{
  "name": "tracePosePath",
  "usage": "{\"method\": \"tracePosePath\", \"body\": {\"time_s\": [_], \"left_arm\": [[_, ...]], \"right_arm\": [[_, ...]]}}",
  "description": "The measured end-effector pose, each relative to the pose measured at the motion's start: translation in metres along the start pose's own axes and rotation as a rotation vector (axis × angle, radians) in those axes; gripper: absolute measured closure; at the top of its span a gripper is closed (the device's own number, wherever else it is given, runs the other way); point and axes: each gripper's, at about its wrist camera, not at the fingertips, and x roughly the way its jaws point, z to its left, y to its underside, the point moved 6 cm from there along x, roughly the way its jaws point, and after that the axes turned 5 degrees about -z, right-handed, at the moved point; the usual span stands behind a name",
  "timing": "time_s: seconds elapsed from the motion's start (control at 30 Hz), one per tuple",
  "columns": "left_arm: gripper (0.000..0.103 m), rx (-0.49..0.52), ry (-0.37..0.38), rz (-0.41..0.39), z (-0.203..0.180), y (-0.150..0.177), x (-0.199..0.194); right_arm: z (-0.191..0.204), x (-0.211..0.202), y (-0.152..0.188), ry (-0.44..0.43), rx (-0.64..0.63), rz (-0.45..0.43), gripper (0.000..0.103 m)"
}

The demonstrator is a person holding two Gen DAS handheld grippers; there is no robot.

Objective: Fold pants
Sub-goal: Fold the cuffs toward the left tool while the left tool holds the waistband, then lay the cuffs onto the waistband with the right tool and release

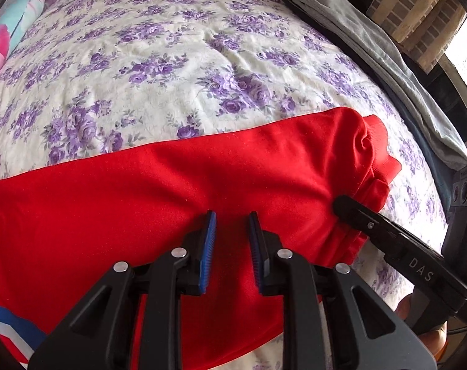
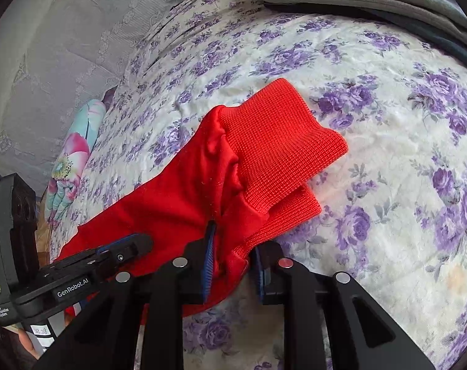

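Red pants [image 1: 177, 191] lie across a floral bedsheet [image 1: 159, 61], legs stacked, ribbed cuffs [image 2: 273, 141] at the right end. A blue and white stripe [image 1: 8, 330] shows at the left end. My left gripper [image 1: 231, 246] is open, its blue pads just above the middle of the leg, holding nothing. My right gripper [image 2: 233, 246] has its jaws around the bunched near edge of the leg just behind the cuffs, with cloth between the pads. The right gripper also shows in the left wrist view [image 1: 350, 208], and the left one in the right wrist view [image 2: 122, 246].
Folded grey garments [image 1: 372, 43] lie along the bed's far right edge. A colourful flowered pillow [image 2: 72, 160] lies at the bed's left side by a pale patterned wall [image 2: 48, 46]. Brick wall and window [image 1: 418, 15] stand beyond the bed.
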Motion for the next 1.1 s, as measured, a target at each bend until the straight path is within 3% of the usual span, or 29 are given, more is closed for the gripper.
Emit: {"method": "tracePosePath", "body": {"time_s": [0.27, 0.4, 0.5, 0.6, 0.73, 0.8, 0.87, 0.97, 1.1], "left_arm": [[0.083, -0.027, 0.011, -0.045, 0.003, 0.005, -0.005], [0.083, -0.008, 0.105, -0.009, -0.004, 0.033, -0.027], [0.083, -0.017, 0.125, -0.007, 0.007, 0.059, -0.037], [0.083, -0.093, 0.149, -0.023, 0.036, 0.070, -0.060], [0.083, -0.170, 0.041, -0.130, 0.098, 0.069, -0.108], [0.083, -0.237, -0.048, -0.149, 0.137, 0.072, -0.123], [0.083, -0.306, -0.078, -0.161, 0.173, 0.079, -0.133], [0.083, -0.387, -0.078, -0.130, 0.212, 0.092, -0.130], [0.083, -0.456, -0.056, -0.083, 0.240, 0.105, -0.112]], "right_arm": [[0.001, 0.000, 0.000, 0.009, -0.010, 0.001, 0.081], [-0.002, 0.001, -0.006, -0.027, 0.040, 0.065, 0.077], [-0.004, 0.002, -0.009, -0.053, 0.047, 0.074, 0.079], [0.008, -0.002, -0.011, 0.012, -0.039, 0.043, 0.082], [0.037, -0.019, -0.023, 0.052, -0.155, -0.012, 0.084], [0.054, -0.027, -0.031, 0.067, -0.217, -0.042, 0.084], [0.073, -0.032, -0.036, 0.086, -0.289, -0.064, 0.085], [0.112, -0.033, -0.036, 0.105, -0.428, -0.083, 0.085], [0.180, -0.031, -0.012, 0.048, -0.646, -0.072, 0.086]]}}
